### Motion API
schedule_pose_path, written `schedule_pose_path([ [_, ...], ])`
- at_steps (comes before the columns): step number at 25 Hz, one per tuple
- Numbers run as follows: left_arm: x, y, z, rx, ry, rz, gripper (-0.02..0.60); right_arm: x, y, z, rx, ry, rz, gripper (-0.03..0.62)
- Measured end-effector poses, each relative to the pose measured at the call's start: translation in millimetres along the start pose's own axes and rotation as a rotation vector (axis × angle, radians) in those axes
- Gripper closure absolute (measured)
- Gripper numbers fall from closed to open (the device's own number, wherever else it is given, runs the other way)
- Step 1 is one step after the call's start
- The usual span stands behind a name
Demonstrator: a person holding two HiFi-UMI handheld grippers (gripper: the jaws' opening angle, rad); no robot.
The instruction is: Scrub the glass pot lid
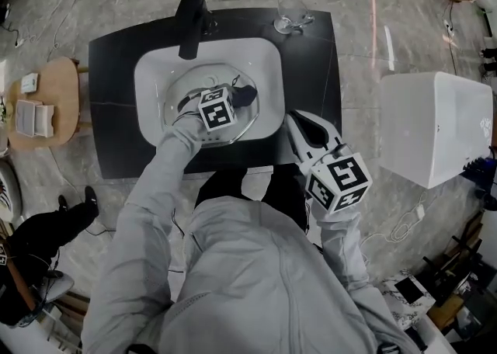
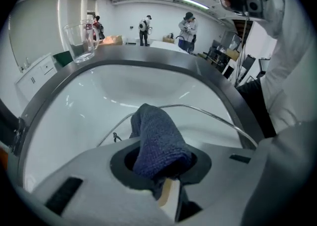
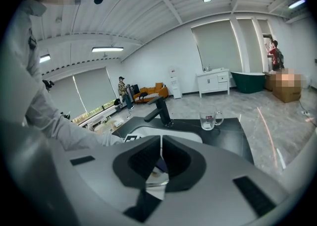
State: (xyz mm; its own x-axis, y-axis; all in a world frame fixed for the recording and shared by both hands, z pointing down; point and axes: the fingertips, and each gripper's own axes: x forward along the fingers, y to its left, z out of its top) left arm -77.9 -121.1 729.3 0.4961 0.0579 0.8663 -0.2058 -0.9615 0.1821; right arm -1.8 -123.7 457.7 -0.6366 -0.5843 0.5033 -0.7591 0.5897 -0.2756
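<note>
A glass pot lid [image 1: 192, 82] lies in the white sink [image 1: 151, 65]; its metal rim [image 2: 218, 118] curves across the left gripper view. My left gripper [image 1: 235, 98] is low over the lid's right part, shut on a dark blue cloth [image 1: 245, 95] that sticks up from between its jaws [image 2: 158, 138]. Whether the cloth touches the glass I cannot tell. My right gripper [image 1: 293, 118] is held to the right of the sink, over the black counter's front right edge, jaws together with nothing between them [image 3: 161, 155].
A black faucet [image 1: 190, 22] stands at the sink's back edge, also in the right gripper view [image 3: 159, 110]. A glass mug [image 1: 289, 17] sits on the black counter [image 1: 109, 88] at the back right. A white box [image 1: 435, 123] stands right, a wooden stool [image 1: 46, 100] left.
</note>
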Motion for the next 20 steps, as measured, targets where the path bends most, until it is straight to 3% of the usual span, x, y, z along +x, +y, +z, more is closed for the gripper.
schedule_pose_path([
  [5,-13,-26,1,0.067,0.008,-0.111,0.495,1,-2,1,0.001,-0.003,0.028,0.563],
  [9,-26,-49,-4,0.078,0.008,-0.232,0.495,4,4,4,-0.013,-0.009,0.062,0.563],
  [15,-53,-78,-17,-0.001,0.04,-0.403,0.497,9,13,9,0.004,-0.004,0.118,0.563],
  [20,-68,-81,-37,-0.064,0.096,-0.443,0.497,14,18,10,-0.002,-0.006,0.144,0.563],
])
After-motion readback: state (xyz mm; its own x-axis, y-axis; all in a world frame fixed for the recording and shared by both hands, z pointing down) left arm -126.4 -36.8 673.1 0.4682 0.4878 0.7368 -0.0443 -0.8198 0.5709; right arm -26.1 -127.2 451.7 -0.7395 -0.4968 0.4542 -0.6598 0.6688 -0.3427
